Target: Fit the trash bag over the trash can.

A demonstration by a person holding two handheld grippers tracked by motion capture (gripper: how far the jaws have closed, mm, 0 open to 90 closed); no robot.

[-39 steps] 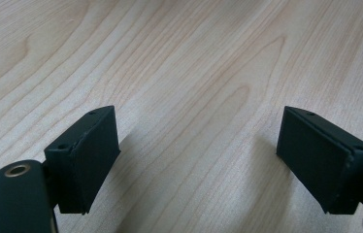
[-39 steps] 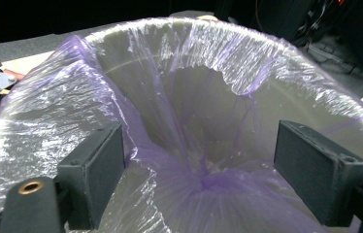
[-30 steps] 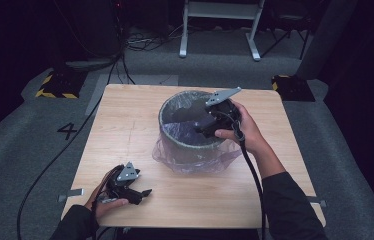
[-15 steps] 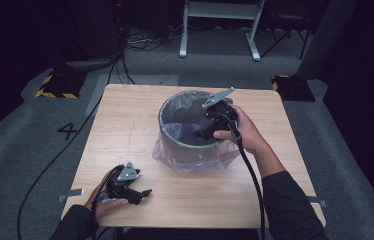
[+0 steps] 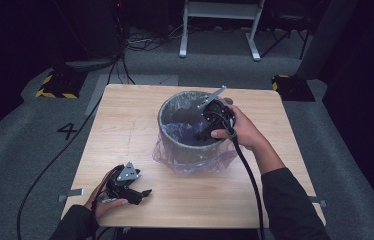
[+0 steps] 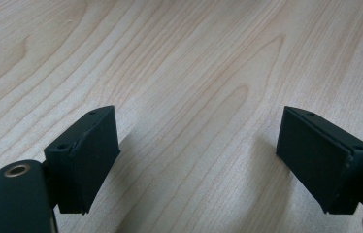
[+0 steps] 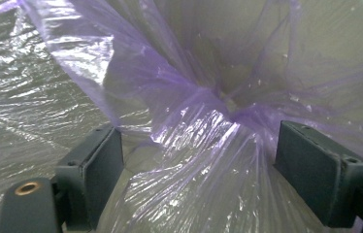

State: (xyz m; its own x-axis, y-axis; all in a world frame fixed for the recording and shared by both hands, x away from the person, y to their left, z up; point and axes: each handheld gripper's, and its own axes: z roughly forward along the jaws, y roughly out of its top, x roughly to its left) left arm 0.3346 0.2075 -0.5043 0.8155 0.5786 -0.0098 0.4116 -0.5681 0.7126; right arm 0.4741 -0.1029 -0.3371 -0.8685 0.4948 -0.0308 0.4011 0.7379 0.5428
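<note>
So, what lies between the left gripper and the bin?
Only bare wooden table: in the high view nothing lies between the left gripper and the bin.

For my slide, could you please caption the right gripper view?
Right gripper, jaws open, faces bunched purple bag liner inside the bin.

A light wooden bench (image 5: 125, 130) is standing on grey carpet (image 5: 35, 165), which is bearing a painted number 4 (image 5: 68, 131) at the left. Yellow-and-black striped blocks (image 5: 55, 86) are sitting off both far corners. Beyond, a white metal frame (image 5: 221, 20) is rising among what are probably loose cables (image 5: 140, 42). Darkness is swallowing the surrounding room.
</note>
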